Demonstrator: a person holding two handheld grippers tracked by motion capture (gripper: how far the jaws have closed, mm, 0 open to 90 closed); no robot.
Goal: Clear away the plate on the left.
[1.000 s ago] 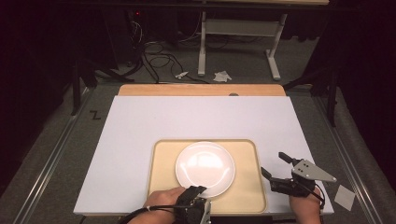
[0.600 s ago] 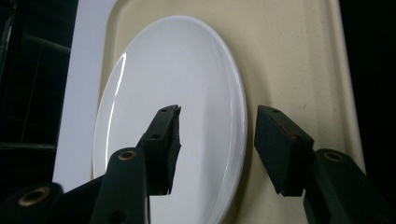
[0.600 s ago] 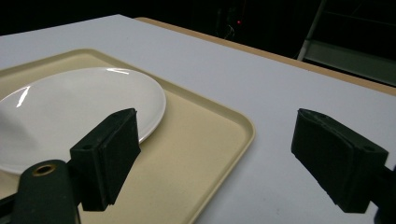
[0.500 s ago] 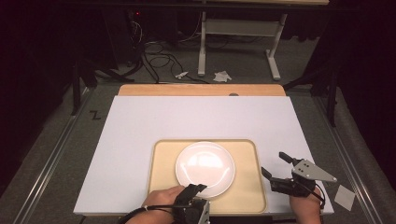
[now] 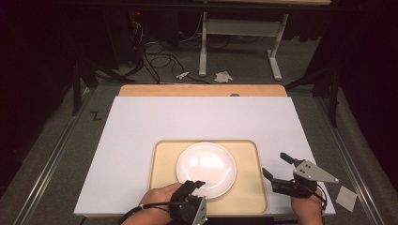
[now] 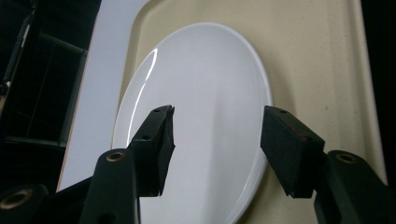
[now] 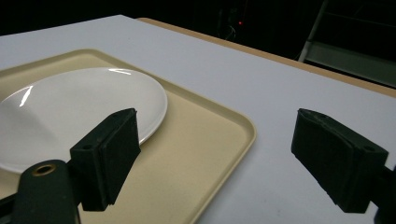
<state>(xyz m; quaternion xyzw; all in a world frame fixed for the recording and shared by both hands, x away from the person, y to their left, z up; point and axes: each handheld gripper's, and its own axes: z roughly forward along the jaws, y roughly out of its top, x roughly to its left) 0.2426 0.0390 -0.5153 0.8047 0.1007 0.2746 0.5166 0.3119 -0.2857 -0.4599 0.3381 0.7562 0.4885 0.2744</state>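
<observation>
A round white plate (image 5: 206, 164) lies on a beige tray (image 5: 248, 187) near the table's front edge. My left gripper (image 5: 195, 185) comes in at the plate's near rim. In the left gripper view this gripper (image 6: 217, 126) is open over the plate (image 6: 205, 79), one pad above its face and the other by its rim near the tray (image 6: 317, 56). Its jaws have just been opening and neither pad presses on the plate. My right gripper (image 5: 278, 165) stands open at the tray's right edge. The right gripper (image 7: 215, 135) has nothing between its fingers, with plate (image 7: 70, 102) and tray (image 7: 201, 140) to its left.
The white tabletop (image 5: 187, 117) stretches beyond the tray to a wooden strip (image 5: 202, 90) at the far edge. A small white paper square (image 5: 346, 198) lies on the floor at the right. Desk legs (image 5: 202, 47) and cables (image 5: 155, 51) stand farther back.
The left gripper's fingers have spread a little at the plate's near rim. The plate, tray and right gripper have not moved.
</observation>
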